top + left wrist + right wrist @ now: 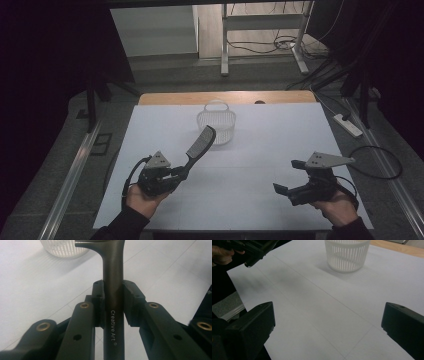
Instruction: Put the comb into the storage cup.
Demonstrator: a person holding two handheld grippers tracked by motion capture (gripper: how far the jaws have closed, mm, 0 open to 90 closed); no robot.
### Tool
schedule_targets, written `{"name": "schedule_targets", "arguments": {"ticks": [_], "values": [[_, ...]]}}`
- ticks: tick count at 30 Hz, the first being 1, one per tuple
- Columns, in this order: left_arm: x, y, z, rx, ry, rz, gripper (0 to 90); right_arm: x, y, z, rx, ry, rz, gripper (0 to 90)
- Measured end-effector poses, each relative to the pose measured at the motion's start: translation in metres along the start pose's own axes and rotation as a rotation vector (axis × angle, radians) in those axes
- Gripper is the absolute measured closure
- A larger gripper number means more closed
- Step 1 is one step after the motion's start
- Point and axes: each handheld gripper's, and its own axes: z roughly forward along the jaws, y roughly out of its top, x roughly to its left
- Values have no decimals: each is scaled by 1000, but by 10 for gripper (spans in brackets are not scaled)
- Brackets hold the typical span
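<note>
Currently left gripper (176, 175) at near left, fingers (98, 298) clamped on the handle of a dark hairbrush (200, 143); brush head tilts up toward the white basket (216, 125), which sits at far centre of the tabletop (270, 150). Right gripper (289, 176) at near right, fingers (259, 320) spread wide, holding nothing.
</note>
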Motion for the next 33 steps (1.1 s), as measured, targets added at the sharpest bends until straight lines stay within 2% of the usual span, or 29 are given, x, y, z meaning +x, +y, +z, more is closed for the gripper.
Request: {"name": "schedule_targets", "arguments": {"ticks": [6,11,18,24,33], "values": [[-3,4,3,-10,-5,10,723,2,9,9,12,-11,10,0],[-4,6,5,-14,-7,14,724,2,16,19,20,9,17,0],[-5,8,8,-21,-13,14,724,-1,24,30,-6,24,37,0],[-6,10,10,-26,-11,20,724,-2,29,40,-4,47,57,0],[-9,13,14,-34,-18,22,724,-1,37,55,43,59,55,0]]}}
